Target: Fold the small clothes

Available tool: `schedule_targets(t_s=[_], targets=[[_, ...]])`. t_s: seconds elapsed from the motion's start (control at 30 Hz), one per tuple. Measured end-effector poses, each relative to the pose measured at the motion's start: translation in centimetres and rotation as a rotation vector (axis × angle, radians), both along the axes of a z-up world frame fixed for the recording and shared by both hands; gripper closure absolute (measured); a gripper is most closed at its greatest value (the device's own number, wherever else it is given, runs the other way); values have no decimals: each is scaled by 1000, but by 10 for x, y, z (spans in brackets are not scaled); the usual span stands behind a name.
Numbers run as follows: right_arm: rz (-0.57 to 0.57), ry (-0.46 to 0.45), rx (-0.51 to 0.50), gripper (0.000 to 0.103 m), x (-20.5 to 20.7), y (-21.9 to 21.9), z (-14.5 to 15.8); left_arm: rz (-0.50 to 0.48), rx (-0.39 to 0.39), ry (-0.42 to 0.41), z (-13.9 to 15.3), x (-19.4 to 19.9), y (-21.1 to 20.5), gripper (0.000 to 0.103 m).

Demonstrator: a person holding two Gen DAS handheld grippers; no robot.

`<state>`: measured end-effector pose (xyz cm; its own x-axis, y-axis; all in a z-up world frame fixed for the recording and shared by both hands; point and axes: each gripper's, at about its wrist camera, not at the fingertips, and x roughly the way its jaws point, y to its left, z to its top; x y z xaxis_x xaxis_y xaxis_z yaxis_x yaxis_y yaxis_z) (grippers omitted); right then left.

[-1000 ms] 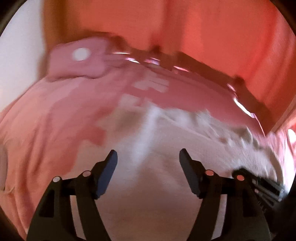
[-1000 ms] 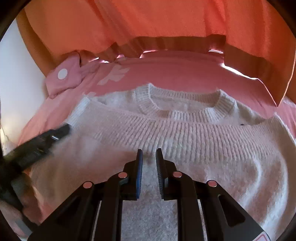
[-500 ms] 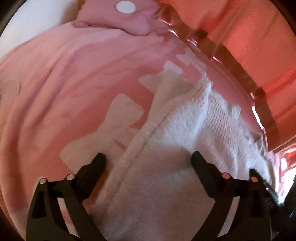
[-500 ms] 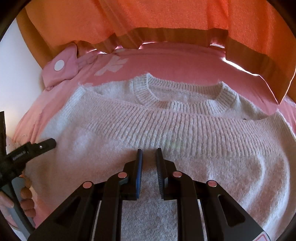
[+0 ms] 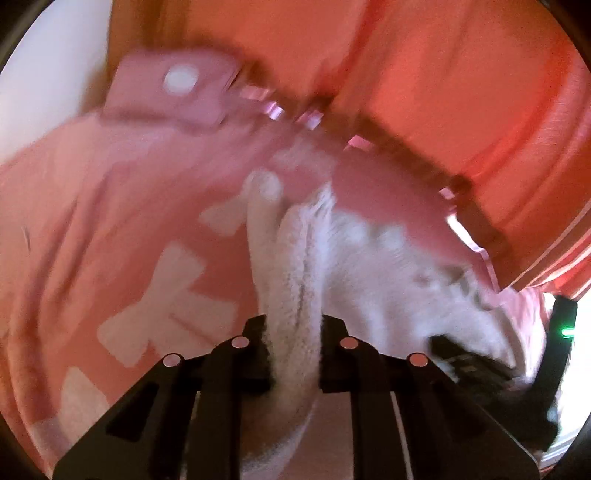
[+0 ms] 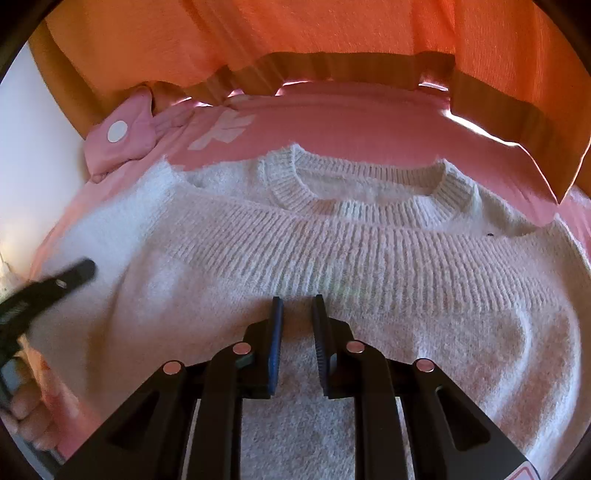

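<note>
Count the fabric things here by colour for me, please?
White: 1, the sweater
Pink: 2, the sheet and the pillow
Orange: 1, the curtain
Total: 4

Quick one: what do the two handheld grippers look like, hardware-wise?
Both are matte black plastic. The left gripper and right gripper each have two angular fingers with cut-out slots and four round silver pins. The right one's fingers carry blue ribbed pads. No cables or sleeves show.
</note>
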<state>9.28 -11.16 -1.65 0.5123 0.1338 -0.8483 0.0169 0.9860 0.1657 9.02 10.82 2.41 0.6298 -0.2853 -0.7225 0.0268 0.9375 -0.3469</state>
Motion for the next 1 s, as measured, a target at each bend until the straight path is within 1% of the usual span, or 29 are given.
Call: schedule_targets(t_s=[0.07,0.1,0.13,0.17,0.2,0.27,0.3,0.33,0.4,0.43,0.53,0.57,0.6,0.63,0.67,0.7,0.73,0.77,0.8,0.87,0.9,0.97,1.0], targets=[[-33,-7,18,81,-1,-8,5,-44,-18,-82,32,-10,-29,90],[-68,-24,27,81,-2,-17,12,-63,-27,-99,39,-12,-39,90],[-102,-44,44,80,-4,-28,18,-108,-43,-124,54,-15,-59,90],[-125,-56,58,79,-5,-36,23,-143,-50,-138,63,-19,-76,90],[-170,-75,87,77,-9,-53,30,-185,-49,-158,72,-24,-99,90],[-255,-101,125,73,-16,-85,39,-242,-30,-182,77,-33,-135,90],[-318,-109,135,73,-22,-106,42,-262,-23,-185,77,-36,-148,90],[-369,-111,139,72,-27,-122,43,-295,-18,-177,71,-41,-171,90],[-468,-107,173,70,-38,-156,42,-330,-19,-137,56,-43,-195,90],[-503,-104,206,70,-44,-170,41,-347,-4,-95,38,-43,-211,90],[-560,-95,311,70,-58,-200,36,-373,58,-7,-4,-45,-236,89],[-561,-95,324,70,-59,-205,37,-376,63,-3,-10,-48,-238,87],[-551,-96,338,70,-62,-207,38,-375,64,-20,-9,-53,-236,84],[-531,-99,343,69,-64,-205,40,-372,62,-46,-4,-59,-231,84],[-513,-101,345,66,-65,-203,41,-370,57,-58,1,-63,-226,75],[-478,-104,358,58,-65,-197,43,-372,43,-69,7,-69,-219,59],[-444,-103,378,53,-66,-194,43,-369,31,-89,15,-77,-209,48],[-408,-97,402,44,-62,-187,43,-356,28,-109,21,-84,-199,33],[-361,-84,437,41,-61,-181,42,-342,30,-127,26,-91,-189,25],[-273,-35,492,36,-57,-164,36,-353,61,-145,29,-107,-170,17],[-241,-16,507,35,-52,-159,35,-362,86,-145,26,-111,-163,16],[-188,23,508,32,-49,-141,29,-377,147,-143,15,-122,-146,13],[-177,36,496,32,-49,-135,28,-384,176,-136,8,-125,-140,13]])
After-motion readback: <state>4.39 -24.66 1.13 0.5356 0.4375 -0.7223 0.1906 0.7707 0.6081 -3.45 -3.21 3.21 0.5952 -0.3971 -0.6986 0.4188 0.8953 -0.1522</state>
